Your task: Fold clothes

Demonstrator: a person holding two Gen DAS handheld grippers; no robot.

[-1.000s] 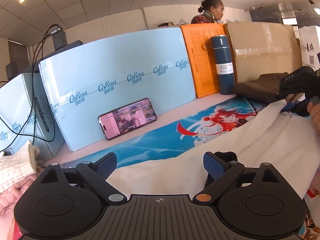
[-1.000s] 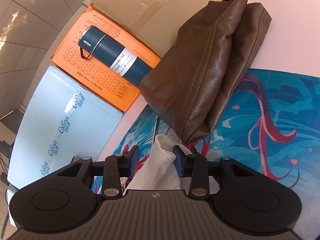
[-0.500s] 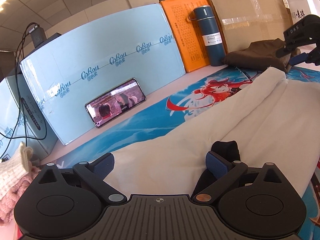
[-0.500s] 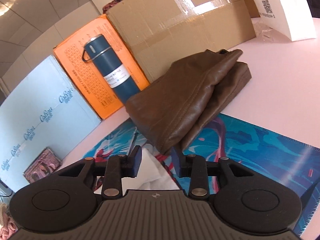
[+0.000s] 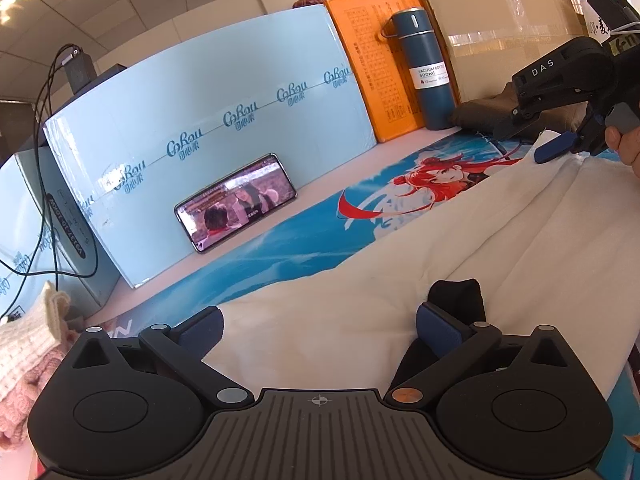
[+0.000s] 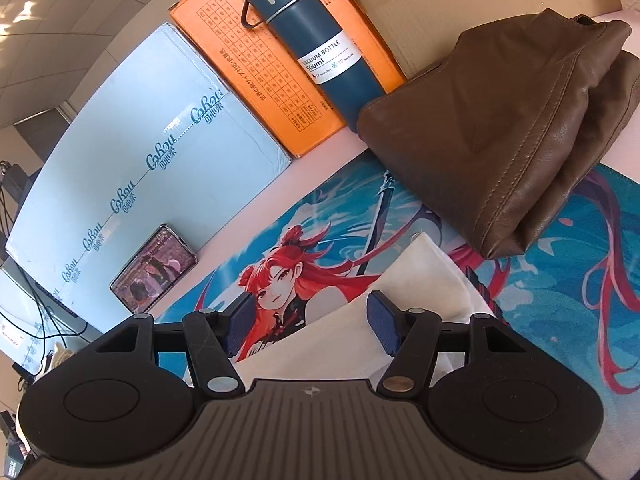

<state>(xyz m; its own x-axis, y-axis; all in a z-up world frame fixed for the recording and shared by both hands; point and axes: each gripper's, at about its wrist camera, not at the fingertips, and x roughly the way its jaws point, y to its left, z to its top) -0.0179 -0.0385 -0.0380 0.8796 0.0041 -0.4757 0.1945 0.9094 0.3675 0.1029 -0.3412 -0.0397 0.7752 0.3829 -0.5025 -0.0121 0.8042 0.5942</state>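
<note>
The white garment (image 5: 460, 240) lies folded on the printed mat (image 5: 280, 252), filling the lower right of the left view; its far edge leaves bare mat toward the boxes (image 5: 208, 128). Both the left gripper (image 5: 318, 326) and right gripper (image 6: 310, 320) are spread wide, holding nothing. Only the right view shows the garment's corner (image 6: 424, 264) just beside the brown bag (image 6: 512, 136).
</note>
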